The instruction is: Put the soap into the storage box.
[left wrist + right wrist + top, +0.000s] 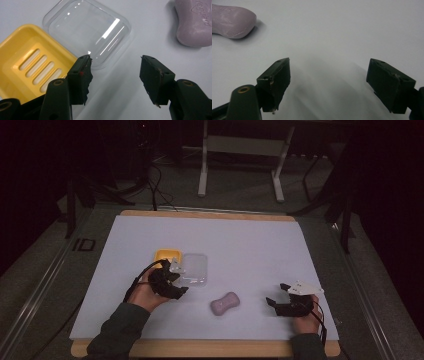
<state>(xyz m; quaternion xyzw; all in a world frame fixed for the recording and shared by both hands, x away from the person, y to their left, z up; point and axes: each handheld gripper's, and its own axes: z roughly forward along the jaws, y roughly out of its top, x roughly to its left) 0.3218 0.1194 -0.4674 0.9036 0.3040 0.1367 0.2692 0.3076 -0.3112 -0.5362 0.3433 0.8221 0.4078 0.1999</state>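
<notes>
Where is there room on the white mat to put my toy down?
The far half of the mat beyond the clear lid is bare, as is the right side behind the right gripper. It is crowded around the yellow dish, lid, soap and left gripper.

Lilac soap bar point(224, 303) flat beside clear lid point(195, 268)

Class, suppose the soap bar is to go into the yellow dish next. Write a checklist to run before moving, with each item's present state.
1. Left gripper open and holding nothing: ok.
2. Right gripper open and holding nothing: ok.
3. Yellow soap dish has nothing in it: ok.
4. Clear lid off the dish, lying beside it: ok.
5. Purple soap bar lies free on the white mat, between the two grippers: ok.
6. Whether the lid touches the dish: cannot tell.
</notes>
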